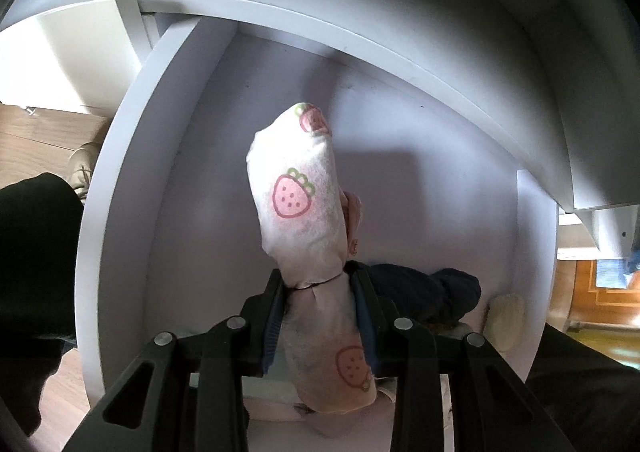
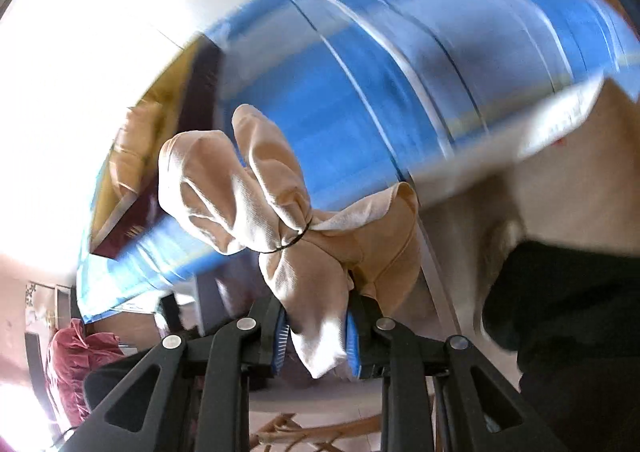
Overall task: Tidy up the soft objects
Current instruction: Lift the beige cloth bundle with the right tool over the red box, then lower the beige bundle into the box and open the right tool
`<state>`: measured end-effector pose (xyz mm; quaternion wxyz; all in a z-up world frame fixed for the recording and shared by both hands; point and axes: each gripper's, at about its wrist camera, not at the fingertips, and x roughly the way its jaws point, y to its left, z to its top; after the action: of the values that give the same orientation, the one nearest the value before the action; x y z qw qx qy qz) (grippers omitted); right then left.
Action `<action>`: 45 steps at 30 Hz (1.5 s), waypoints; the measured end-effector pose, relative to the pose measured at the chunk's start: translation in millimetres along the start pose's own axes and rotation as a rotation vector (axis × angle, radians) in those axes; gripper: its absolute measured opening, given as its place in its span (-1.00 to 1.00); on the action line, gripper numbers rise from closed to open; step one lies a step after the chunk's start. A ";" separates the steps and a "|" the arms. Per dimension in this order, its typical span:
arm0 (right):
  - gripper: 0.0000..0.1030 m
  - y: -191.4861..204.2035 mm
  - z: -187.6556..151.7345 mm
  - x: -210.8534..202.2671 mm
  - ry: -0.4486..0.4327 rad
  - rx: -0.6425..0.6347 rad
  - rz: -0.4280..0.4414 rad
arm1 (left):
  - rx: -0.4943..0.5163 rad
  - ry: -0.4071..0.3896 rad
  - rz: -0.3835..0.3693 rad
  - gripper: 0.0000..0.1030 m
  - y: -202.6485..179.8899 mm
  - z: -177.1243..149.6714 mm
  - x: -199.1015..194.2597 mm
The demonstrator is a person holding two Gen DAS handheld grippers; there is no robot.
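- White shelf box (image 1: 132, 172) all around, with a wall on the left, a wall on the right and a board across the top.
- Dark blue soft bundle (image 1: 432, 292) low by the right wall, a pale roll (image 1: 506, 316) just beside it in the corner.
- Left gripper (image 1: 320, 292) tipped steeply down into the shelf box, jaws clamped on the strawberry sock bundle (image 1: 296, 196).
- Strawberry sock bundle tied with a thin black band, long way pointing up toward the back wall.
- Right gripper (image 2: 320, 328) tipped down, jaws clamped on the beige sock bundle (image 2: 248, 196), also tied with a black band.
- Beige sock bundle pointing up and left, blurry blue striped cloth (image 2: 380, 72) behind it.
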<state>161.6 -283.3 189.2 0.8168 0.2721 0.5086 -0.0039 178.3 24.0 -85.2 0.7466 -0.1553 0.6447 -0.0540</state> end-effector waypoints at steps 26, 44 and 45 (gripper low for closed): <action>-0.57 192.3 167.5 114.0 0.063 -0.141 -0.089 | 0.031 -0.010 -0.061 -0.35 -0.4 7.6 -3.1; -0.32 196.8 194.6 163.3 0.036 -0.138 -0.281 | 0.036 -0.021 -0.107 -0.35 4.1 10.6 -14.8; -0.30 197.5 193.4 163.7 0.033 -0.150 -0.295 | 0.036 -0.021 -0.106 -0.35 4.0 10.5 -15.1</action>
<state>456.8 -157.5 204.5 0.8171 0.1326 0.5551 -0.0814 185.6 33.7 -70.9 0.7520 -0.1766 0.6266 -0.1034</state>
